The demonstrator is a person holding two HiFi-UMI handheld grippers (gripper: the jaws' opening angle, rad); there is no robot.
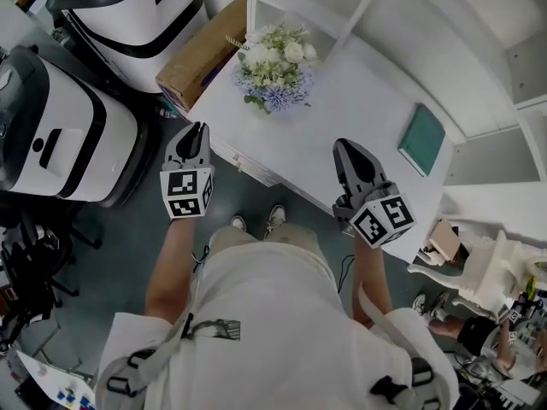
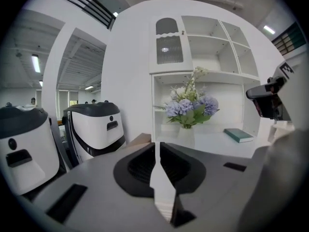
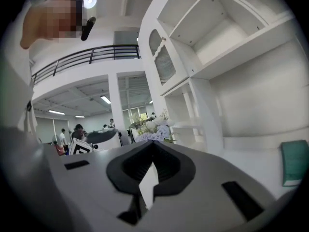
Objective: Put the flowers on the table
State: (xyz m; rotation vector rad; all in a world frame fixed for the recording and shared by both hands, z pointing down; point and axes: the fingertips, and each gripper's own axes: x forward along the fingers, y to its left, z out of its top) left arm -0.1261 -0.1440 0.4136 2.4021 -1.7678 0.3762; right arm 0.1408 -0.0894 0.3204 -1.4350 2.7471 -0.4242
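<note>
1. White short-sleeved T-shirt (image 1: 256, 314) with a small dark print on the chest.
2. Grey harness straps (image 1: 158, 357) with black buckles, over both shoulders of the T-shirt.
3. Beige trousers (image 1: 265, 237) and white shoes (image 1: 275, 218), just past the T-shirt hem.
4. Thin black cable (image 1: 202, 259), beside the T-shirt.
5. Left gripper (image 1: 197, 131) and right gripper (image 1: 346, 148): grey shells, black jaws, cubes with black-and-white square markers.

The bench (image 1: 342, 118) has a smooth, matt white finish. The box (image 1: 201, 54) at its edge is dull brown cardboard. The left claw (image 1: 198, 128) and right claw (image 1: 344, 146) are matt grey plastic with ribbed black inner faces. The machine (image 1: 60, 135) beside the bench wears a glossy white plastic shell. The flowers (image 1: 275, 65) look soft and matt. The book (image 1: 422, 137) has a matt teal cover.
</note>
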